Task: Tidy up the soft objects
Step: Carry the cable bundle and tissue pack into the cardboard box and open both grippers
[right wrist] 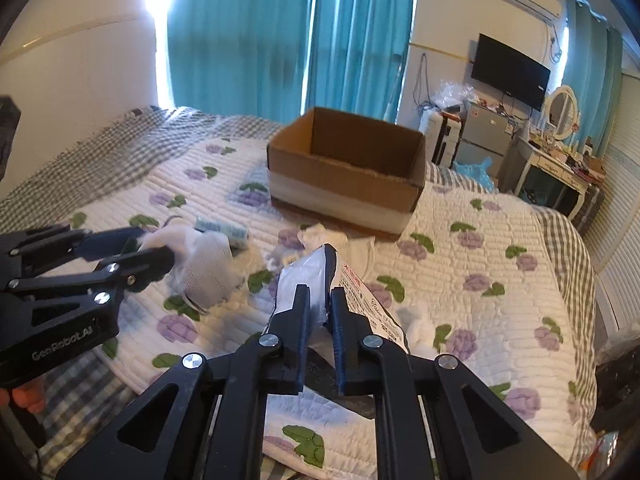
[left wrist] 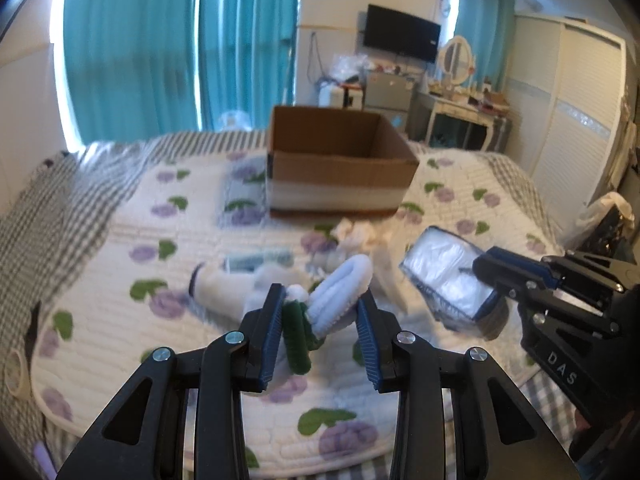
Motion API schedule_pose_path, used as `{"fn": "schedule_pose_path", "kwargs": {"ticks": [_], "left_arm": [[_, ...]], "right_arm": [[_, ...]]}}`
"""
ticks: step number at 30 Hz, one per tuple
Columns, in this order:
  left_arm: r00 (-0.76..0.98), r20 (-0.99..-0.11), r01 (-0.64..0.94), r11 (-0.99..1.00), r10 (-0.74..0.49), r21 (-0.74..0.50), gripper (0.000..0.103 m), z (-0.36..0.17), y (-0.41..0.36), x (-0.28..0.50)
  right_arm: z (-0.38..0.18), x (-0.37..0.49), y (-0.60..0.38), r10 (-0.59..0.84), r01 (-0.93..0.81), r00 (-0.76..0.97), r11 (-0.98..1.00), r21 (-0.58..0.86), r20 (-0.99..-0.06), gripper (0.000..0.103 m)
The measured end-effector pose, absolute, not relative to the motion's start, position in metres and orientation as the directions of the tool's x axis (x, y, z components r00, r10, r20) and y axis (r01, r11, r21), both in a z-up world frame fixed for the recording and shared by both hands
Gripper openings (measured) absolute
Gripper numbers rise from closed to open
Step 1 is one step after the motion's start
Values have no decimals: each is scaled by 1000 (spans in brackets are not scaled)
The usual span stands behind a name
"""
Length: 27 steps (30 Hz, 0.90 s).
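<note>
My left gripper [left wrist: 320, 304] is shut on a white plush toy [left wrist: 340, 292] with a pale-blue loop and dark-green fuzzy parts, held just above the quilt. From the right wrist view the same gripper [right wrist: 160, 250] pinches the toy's white body [right wrist: 208, 268]. My right gripper [right wrist: 320, 294] is shut on the edge of a plastic tissue pack [right wrist: 308, 276] with dark-blue trim, lifted off the bed. In the left wrist view this gripper [left wrist: 486, 266] holds the pack [left wrist: 444, 276] at the right. An open cardboard box [left wrist: 340, 168] [right wrist: 344, 176] stands beyond both on the bed.
A teal roll [left wrist: 258, 260] [right wrist: 222, 232] and crumpled white tissue [left wrist: 356, 236] [right wrist: 320, 236] lie between the grippers and the box. A clear bubble-wrap bag [right wrist: 252, 188] lies left of the box. The floral quilt [right wrist: 500, 300] stretches right; a dresser and wardrobe stand beyond the bed.
</note>
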State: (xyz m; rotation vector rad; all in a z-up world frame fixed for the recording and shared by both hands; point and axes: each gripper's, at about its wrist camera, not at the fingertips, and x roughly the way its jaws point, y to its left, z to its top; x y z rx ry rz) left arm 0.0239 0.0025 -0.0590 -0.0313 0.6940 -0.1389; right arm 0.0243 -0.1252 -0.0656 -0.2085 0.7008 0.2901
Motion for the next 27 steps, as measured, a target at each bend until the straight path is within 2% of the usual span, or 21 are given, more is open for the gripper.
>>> {"fn": "schedule_pose_path", "kwargs": {"ticks": [9,17,22,27], "left_arm": [[809,-572,126,990,-137,-60,34,-16,-1,61],[849,-513,128,991,-126,-30,34,19,-2,125],[850,-520,112,994,-89,13,34,17,2,174],[820,-568,99,995,-71,18,34,-6,12,222]], "right_arm": [[-3,53,-132,239,-358,775,929,-94,-585,9],[52,140,-128,259,-362,823,925,-115,-506,9],[49,209,-119,286,-371,821,925,-81,-495,9],[17,274,-115,298,-373,798,927,-40,-524,9]]}}
